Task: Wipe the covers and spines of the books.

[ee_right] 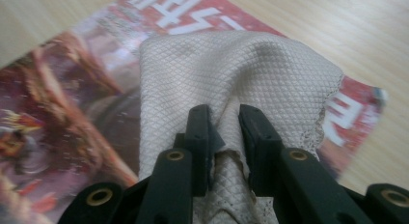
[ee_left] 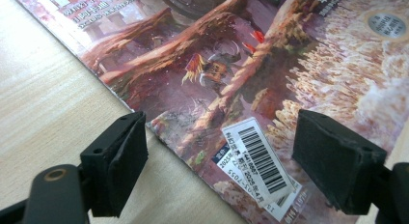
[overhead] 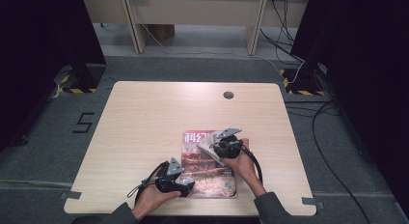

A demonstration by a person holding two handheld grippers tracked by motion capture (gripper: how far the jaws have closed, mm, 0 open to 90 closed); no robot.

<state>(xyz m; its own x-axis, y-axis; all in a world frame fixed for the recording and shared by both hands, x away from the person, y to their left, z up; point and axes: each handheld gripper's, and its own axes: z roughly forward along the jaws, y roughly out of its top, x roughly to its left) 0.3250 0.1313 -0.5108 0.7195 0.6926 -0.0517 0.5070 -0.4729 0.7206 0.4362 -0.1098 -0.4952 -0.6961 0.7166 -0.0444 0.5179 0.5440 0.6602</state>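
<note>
The high view is evenly lit and quite sharp. The pale surface looks bright, and the far sides at 9 and 3 o'clock are almost black. Shadows are soft and small. In the left tool view the magazine shines a little with glare near 12 o'clock. In the right tool view the cloth is clear, but the magazine is blurred at 9 o'clock.

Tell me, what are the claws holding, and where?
The right claw pinches a bunched fold of the cloth. The left claw stands open over the magazine corner, holding nothing.
</note>
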